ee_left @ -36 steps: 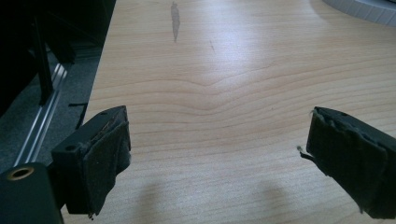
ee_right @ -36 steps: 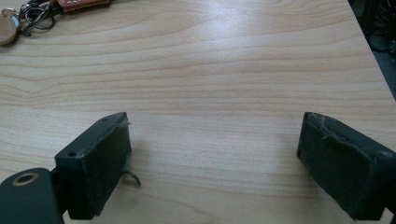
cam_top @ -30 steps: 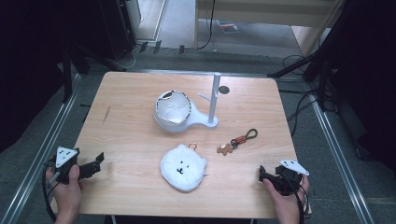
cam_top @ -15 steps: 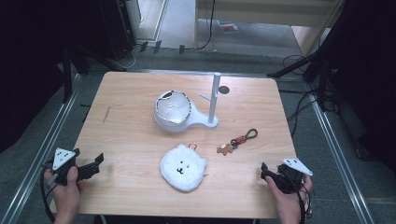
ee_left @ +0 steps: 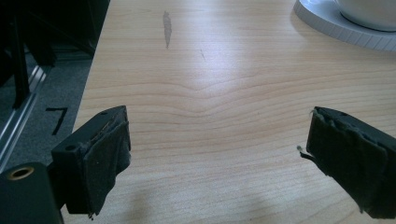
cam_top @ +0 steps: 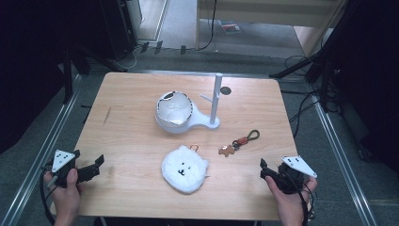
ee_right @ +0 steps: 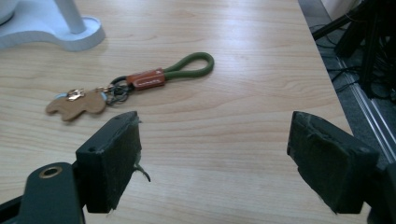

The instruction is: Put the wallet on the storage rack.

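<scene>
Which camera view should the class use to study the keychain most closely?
The right gripper view: the keychain lies large just beyond the open gripper, showing its green loop, orange tag and brown charm. The high view shows the keychain whole but small, right of the plush face.

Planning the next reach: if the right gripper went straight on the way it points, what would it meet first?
Most likely the keychain: it lies just ahead of the open right gripper, slightly toward its left jaw. Depth is unclear; the white stand sits beyond.
</scene>
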The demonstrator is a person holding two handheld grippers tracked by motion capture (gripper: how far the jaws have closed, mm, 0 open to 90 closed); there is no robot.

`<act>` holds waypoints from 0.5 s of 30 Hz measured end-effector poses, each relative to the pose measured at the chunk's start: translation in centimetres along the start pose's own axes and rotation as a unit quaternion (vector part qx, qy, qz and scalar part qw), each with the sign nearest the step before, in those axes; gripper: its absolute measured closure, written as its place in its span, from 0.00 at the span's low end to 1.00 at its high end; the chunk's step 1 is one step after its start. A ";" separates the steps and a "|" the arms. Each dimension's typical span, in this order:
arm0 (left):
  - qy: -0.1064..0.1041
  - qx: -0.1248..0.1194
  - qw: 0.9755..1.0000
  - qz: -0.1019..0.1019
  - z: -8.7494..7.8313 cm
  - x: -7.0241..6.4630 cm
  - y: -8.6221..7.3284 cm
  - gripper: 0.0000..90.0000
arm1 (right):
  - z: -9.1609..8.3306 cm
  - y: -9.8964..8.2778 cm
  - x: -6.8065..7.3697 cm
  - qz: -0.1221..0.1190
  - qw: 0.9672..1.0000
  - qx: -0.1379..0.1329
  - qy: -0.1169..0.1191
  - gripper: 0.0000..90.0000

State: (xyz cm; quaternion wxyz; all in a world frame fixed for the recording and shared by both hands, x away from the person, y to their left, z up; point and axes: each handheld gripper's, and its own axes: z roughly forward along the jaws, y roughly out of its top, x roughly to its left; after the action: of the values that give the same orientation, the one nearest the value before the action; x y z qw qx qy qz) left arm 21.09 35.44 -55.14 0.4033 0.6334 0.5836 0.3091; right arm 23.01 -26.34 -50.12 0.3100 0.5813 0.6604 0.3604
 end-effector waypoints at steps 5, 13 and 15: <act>0.001 0.003 1.000 0.002 0.1 0.0 0.0 0.08 | -0.9 1.2 1.4 -0.031 0.999 0.017 0.014 0.24; 0.000 0.004 1.000 0.001 0.1 0.0 0.0 0.08 | -0.9 2.4 3.8 -0.061 0.995 0.051 0.057 0.30; 0.000 0.004 1.000 0.002 0.1 0.0 0.0 0.08 | -0.8 2.5 4.1 -0.063 0.995 0.054 0.063 0.30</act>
State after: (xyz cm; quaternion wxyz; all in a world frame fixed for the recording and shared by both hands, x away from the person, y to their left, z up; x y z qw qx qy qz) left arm 21.15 35.39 -55.14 0.4005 0.6360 0.5836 0.3075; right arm 23.17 -22.23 -47.56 0.2584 0.5307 0.7322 0.3398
